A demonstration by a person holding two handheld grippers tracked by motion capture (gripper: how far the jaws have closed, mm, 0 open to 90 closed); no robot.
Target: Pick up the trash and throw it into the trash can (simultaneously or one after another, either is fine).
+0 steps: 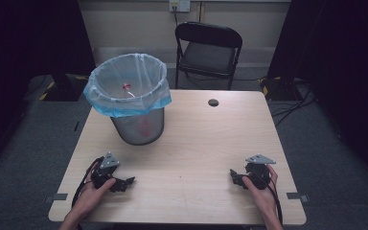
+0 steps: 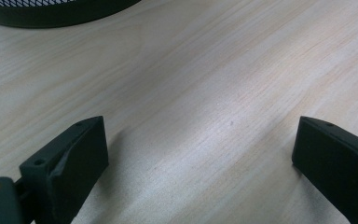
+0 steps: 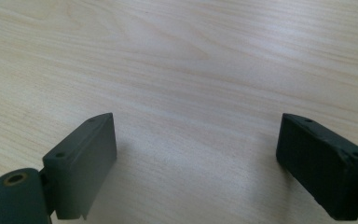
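- Grippers first: my left gripper (image 1: 128,182) and my right gripper (image 1: 234,176) both sit low over the near edge of the table (image 1: 201,143), well apart, their tips turned toward each other.
- In the left gripper view my left jaws stand spread wide over bare wood, with nothing between them.
- In the right gripper view my right jaws stand just as wide, again with only wood grain in the gap.
- The nearest thing to my left hand (image 1: 91,194) is the wire bin (image 1: 136,127), standing on the far left part of the table with a blue-edged clear liner (image 1: 124,88) folded over its rim; its dark base (image 2: 51,14) shows at the top of the left gripper view.
- A small red-marked item (image 1: 126,87) lies inside the liner, too small for me to identify.
- Risk, as I judge it: the bin looks light and tall, so a careless forward sweep of my left gripper could knock or tip it.
- The loose liner could snag on an open jaw and drag the bin along.
- My trailing cables (image 1: 84,184) could catch the table edge and jerk a hand off line.
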